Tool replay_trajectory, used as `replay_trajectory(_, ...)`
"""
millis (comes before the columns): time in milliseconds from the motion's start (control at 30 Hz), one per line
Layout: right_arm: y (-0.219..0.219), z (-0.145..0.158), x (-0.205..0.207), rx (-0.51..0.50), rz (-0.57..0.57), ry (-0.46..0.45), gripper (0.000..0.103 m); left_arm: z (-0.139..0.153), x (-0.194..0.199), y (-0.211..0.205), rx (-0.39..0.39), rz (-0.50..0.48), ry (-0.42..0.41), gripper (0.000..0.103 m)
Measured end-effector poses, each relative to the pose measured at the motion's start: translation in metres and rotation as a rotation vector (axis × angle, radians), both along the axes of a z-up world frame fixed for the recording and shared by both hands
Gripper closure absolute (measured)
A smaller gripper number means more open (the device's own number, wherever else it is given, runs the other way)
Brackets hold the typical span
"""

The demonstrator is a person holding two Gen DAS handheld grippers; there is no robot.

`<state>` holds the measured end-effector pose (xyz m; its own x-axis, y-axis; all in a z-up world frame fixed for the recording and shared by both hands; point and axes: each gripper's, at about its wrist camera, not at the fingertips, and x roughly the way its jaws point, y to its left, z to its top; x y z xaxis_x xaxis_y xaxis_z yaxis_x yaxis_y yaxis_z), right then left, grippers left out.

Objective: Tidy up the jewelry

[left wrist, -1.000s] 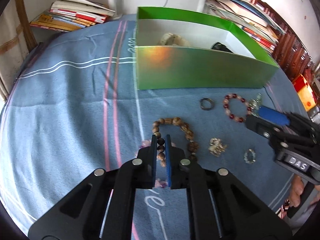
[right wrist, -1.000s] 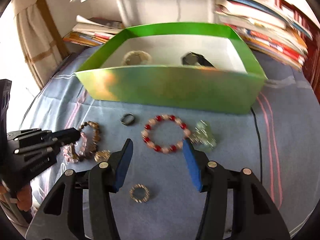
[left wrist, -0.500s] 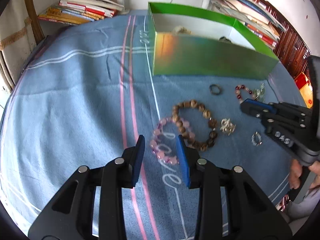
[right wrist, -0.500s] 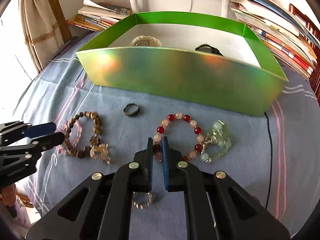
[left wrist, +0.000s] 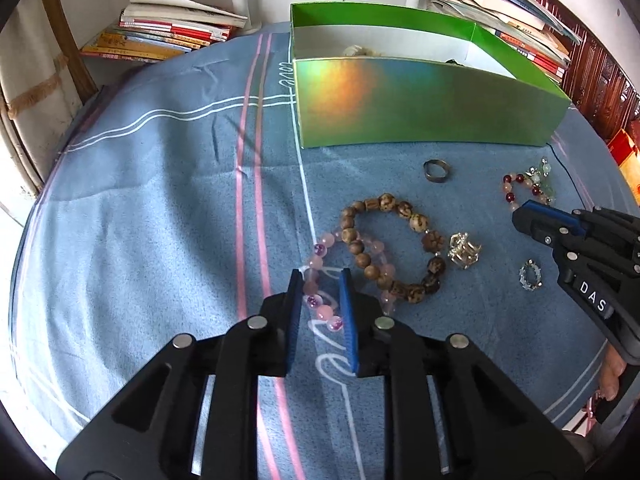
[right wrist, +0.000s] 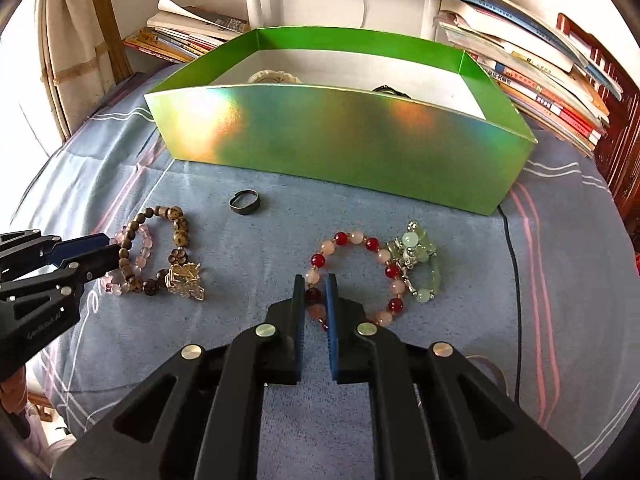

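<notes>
A green box [left wrist: 420, 104] [right wrist: 344, 148] stands at the back of the blue cloth with a pale bracelet [right wrist: 274, 77] and a dark item inside. My left gripper [left wrist: 322, 278] is closed around the near side of a pink bead bracelet [left wrist: 320, 276] that lies on the cloth, overlapped by a brown wooden bead bracelet [left wrist: 400, 240]. My right gripper [right wrist: 314, 284] is shut on the near beads of a red and pink bracelet [right wrist: 360, 264] lying on the cloth. The left gripper also shows in the right wrist view [right wrist: 112, 254].
A dark ring [right wrist: 245, 202], a gold charm [right wrist: 186, 278], a green bead bracelet [right wrist: 420, 260] and a small sparkly ring [left wrist: 530, 276] lie loose on the cloth. Stacks of books [left wrist: 168, 36] [right wrist: 540, 76] stand behind the box. A black cable [right wrist: 514, 280] runs at the right.
My left gripper opened, pulled back, then closed in around the pink bracelet. My right gripper closed onto the red and pink bracelet and stays there.
</notes>
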<state>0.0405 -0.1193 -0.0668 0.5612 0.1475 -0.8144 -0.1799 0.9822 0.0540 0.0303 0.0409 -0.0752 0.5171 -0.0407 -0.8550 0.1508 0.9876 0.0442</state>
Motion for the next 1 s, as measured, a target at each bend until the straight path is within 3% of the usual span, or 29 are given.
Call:
replay_trajectory(167, 0.003, 0.0, 0.003, -0.016, -0.014, 0.0, 0.084, -0.001, -0.003, 0.001, -0.008, 0.022, -0.017, 0.08)
replay_trajectory(233, 0.003, 0.0, 0.006, -0.014, -0.023, -0.001, 0.078, -0.002, -0.003, 0.004, -0.014, 0.035, -0.018, 0.07)
replay_trajectory(367, 0.007, -0.001, 0.01, -0.019, -0.03, -0.006, 0.069, -0.003, -0.002, 0.009, -0.022, 0.038, -0.022, 0.062)
replay_trajectory(733, 0.008, -0.002, 0.012, -0.009, -0.046, -0.011, 0.071, -0.004, -0.001, 0.006, -0.039, 0.037, -0.061, 0.062)
replay_trajectory(800, 0.008, -0.002, 0.011, -0.009, -0.049, -0.011, 0.077, -0.004, -0.002, 0.005, -0.04, 0.039, -0.066, 0.062)
replay_trajectory(1000, 0.007, -0.002, 0.006, -0.014, -0.046, -0.007, 0.078, -0.004, -0.001, 0.005, -0.037, 0.036, -0.072, 0.062)
